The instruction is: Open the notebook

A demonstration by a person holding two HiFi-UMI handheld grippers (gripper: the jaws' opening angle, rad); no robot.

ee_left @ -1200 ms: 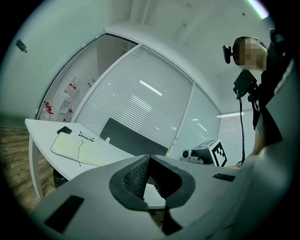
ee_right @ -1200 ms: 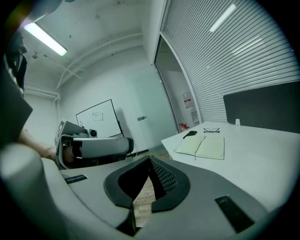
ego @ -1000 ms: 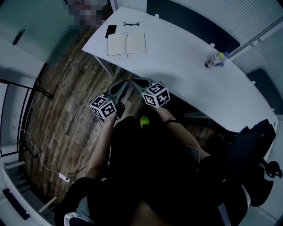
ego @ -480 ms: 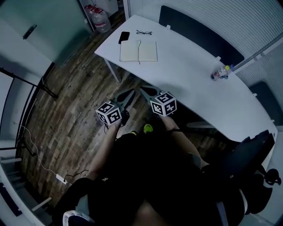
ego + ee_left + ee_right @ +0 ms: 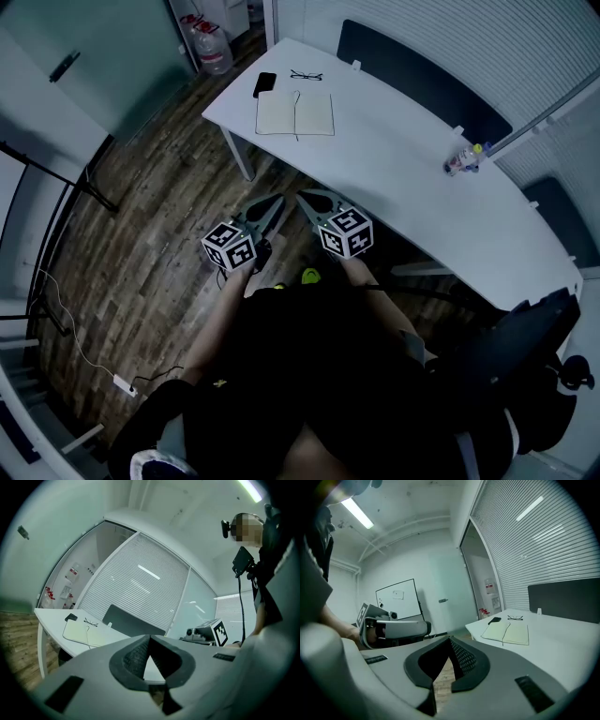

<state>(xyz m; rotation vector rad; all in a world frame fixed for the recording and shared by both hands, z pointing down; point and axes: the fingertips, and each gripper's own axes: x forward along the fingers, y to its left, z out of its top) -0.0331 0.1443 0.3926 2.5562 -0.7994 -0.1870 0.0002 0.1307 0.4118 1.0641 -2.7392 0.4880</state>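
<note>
Notebook (image 5: 295,113) lies open on desk (image 5: 403,178) near phone (image 5: 265,84), glasses (image 5: 305,75); left claw (image 5: 274,200), right claw (image 5: 304,196) both closed, empty, off desk.

Office: long desk (image 5: 403,150); whiteboard (image 5: 397,600); blinds (image 5: 136,585).

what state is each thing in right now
notebook, open, flat on the table
phone, flat, screen dark
glasses, lying on the table
bottle, upright or lying, cannot tell
left hand-held gripper, shut, empty
right hand-held gripper, shut, empty
</note>
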